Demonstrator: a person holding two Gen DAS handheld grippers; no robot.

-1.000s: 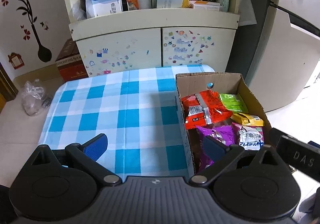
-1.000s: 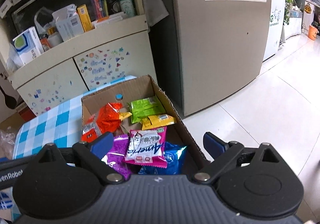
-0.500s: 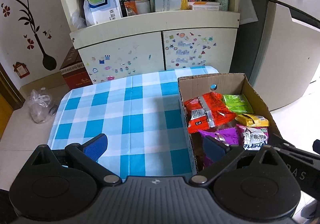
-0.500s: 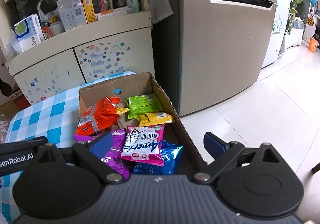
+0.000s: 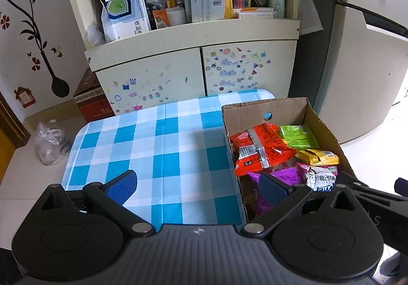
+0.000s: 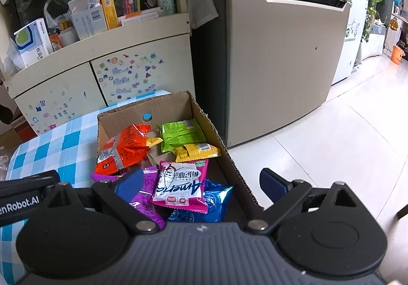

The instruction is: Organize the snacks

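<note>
Both of my tools were spread wide and held nothing: the left hand-held gripper (image 5: 197, 184) hung over the checked worktop (image 5: 158, 147), the right hand-held gripper (image 6: 201, 181) over the cardboard box (image 6: 216, 139). Inside lay the snacks: orange packet (image 6: 122, 148) at 10 o'clock, green packet (image 6: 182, 132) at 1 o'clock, pink packet (image 6: 182, 183) nearest me

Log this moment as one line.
left gripper: open, empty | right gripper: open, empty | snack packets: in cardboard box | checked tablecloth: bare
</note>
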